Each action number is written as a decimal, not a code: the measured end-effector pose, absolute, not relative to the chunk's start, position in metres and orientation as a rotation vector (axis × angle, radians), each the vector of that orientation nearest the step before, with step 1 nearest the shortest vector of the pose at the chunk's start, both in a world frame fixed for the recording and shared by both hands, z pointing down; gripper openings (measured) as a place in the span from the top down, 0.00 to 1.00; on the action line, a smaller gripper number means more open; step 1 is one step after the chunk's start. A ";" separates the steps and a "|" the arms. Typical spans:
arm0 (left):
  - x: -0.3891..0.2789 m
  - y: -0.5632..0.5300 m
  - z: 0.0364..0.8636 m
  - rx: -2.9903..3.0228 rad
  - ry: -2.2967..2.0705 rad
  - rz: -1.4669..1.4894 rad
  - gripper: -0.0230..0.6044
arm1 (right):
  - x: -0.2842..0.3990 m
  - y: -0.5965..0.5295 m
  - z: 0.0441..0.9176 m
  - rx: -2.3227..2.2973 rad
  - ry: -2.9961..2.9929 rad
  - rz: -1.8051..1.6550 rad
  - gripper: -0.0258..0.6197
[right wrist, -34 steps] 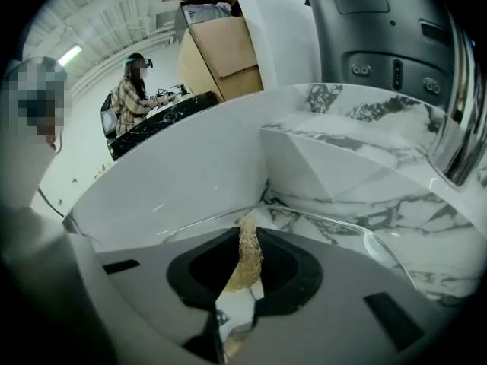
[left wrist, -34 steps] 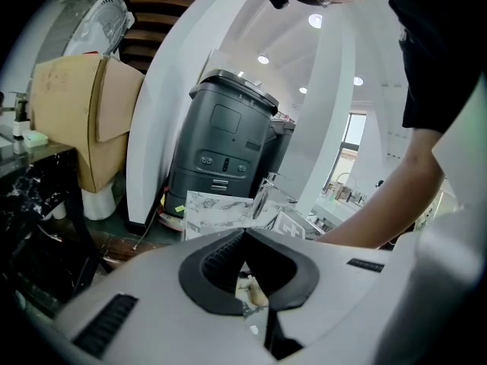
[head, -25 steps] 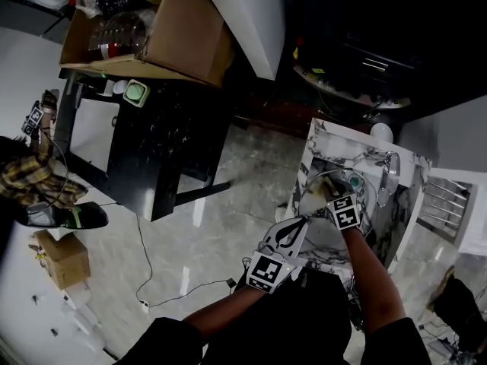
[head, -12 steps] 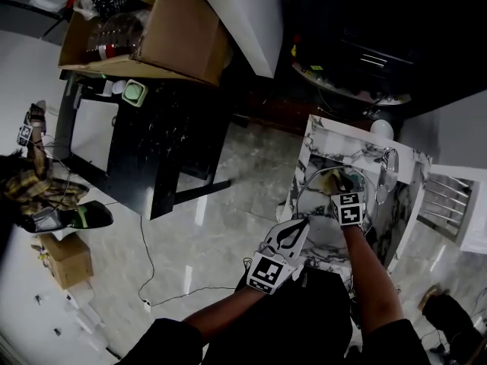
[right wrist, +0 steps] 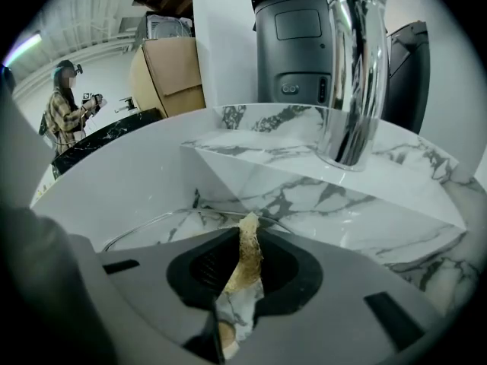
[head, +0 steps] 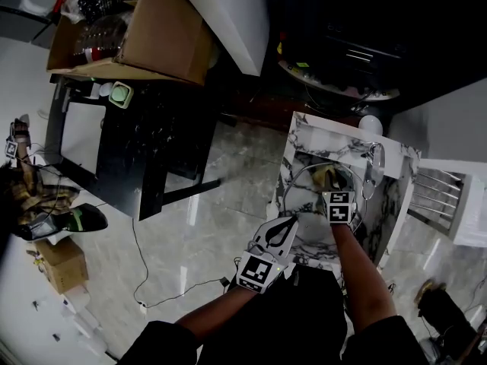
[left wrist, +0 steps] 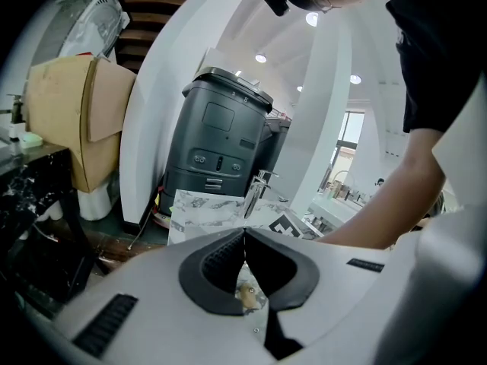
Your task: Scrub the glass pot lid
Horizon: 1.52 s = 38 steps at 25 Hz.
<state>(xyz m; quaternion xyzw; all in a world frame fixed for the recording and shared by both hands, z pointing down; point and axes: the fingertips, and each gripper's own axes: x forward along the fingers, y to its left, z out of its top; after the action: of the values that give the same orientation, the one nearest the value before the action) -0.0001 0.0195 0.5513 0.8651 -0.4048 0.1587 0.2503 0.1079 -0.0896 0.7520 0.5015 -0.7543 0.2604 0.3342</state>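
In the marble sink (head: pixel 303 137), above a pale glossy floor (head: pixel 228 185): the glass pot lid (head: pixel 307 172).
Only its own view shows the right gripper (right wrist: pixel 243 240) jaws pinching a tan scouring pad (right wrist: pixel 246 263); the left gripper (left wrist: pixel 244 238) jaws meet, empty.

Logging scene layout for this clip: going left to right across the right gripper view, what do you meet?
A person in a plaid shirt, cardboard box, scrubbing pad, chrome faucet.

Head view: cardboard box (head: pixel 152 29) up at eleven o'clock, black table (head: pixel 144 150) just below it at nine. Marble sink (head: pixel 308 131) at three (chrome faucet (head: pixel 373 166) on its right rim). Thin cable (head: pixel 144 265) trails across the floor at seven, small carton (head: pixel 61 263) at eight.
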 end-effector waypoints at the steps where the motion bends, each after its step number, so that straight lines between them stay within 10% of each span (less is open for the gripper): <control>1: 0.002 0.020 0.552 2.356 -1.099 0.436 0.94 | 0.111 -0.090 0.752 1.319 -1.969 0.677 0.87; 38: 0.039 0.045 0.552 2.374 -1.072 0.450 0.94 | 0.189 -0.069 0.750 1.468 -1.858 0.634 0.87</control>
<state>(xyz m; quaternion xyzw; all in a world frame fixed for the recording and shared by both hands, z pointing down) 0.0390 0.0452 0.5517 0.8703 -0.3931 0.1651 0.2465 0.1887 -0.0688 0.7502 0.5636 -0.7132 0.2434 0.3383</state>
